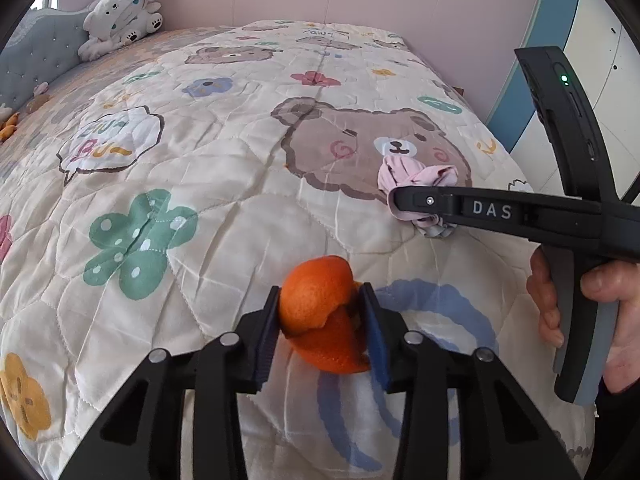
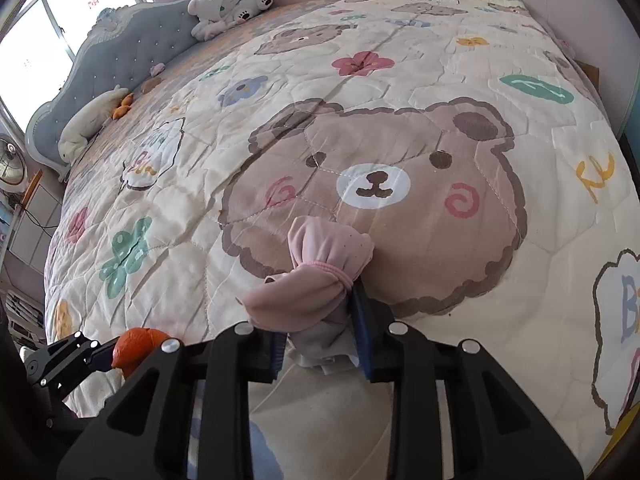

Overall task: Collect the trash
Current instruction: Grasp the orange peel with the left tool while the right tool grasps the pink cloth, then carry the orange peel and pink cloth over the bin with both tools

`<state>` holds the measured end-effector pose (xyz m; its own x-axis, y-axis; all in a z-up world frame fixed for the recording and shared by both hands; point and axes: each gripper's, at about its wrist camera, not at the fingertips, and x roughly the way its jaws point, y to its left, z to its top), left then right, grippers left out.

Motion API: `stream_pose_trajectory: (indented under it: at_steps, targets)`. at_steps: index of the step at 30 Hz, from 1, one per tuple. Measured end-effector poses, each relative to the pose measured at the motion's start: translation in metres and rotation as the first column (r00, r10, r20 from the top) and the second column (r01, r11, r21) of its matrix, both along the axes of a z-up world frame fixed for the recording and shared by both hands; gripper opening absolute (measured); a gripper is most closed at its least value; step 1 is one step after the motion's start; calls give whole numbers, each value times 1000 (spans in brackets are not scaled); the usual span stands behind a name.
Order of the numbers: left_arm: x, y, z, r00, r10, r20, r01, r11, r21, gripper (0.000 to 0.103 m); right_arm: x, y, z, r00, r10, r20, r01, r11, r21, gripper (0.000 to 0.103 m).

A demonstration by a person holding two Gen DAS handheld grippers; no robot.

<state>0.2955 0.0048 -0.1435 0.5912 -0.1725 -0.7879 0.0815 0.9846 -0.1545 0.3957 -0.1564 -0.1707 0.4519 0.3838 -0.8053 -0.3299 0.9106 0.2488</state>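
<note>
An orange peel [image 1: 312, 300], curled into a ball, lies on the bear-print quilt [image 1: 200, 184] near its front edge. My left gripper [image 1: 321, 292] is shut on it, one blue pad pressing each side. The peel [image 2: 136, 344] also shows at the lower left of the right wrist view. To its right, a bunched pink and grey cloth [image 2: 304, 300] sits on the printed bear's chin. My right gripper [image 2: 318, 320] is shut on this cloth, whose folds hide part of the left pad. In the left wrist view the right gripper [image 1: 400, 200] reaches in from the right onto the cloth [image 1: 404, 170].
A white plush bear [image 1: 120, 12] leans against the grey tufted headboard [image 1: 32, 56] at the far left. A white plush seal [image 2: 88, 124] lies along the headboard. A person's hand [image 1: 616, 320] grips the right tool's handle. A pink wall runs behind the bed.
</note>
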Motion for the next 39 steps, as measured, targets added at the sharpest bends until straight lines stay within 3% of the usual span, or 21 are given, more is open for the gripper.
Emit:
stream_pose_trajectory:
  at_steps: [7,16,25,39]
  targets:
    - [-6,-3,7,999,-21,31,21,1000,2,32,-4,-10,11,1000,-6,-5,6,998,63,24]
    - [-26,-20,39,992,-88,86,90,996,-18,32,-31,-40,51,998,-31,56,26,996,89,24]
    - [-50,-63,78,972,-185,148,191,981,-29,32,-81,-122,89,981,-159,112,147,983,114,24]
    - [-74,-157,107,922,-351,163,358,934,-15,32,-161,-242,126,916,-359,181,339,932,129,24]
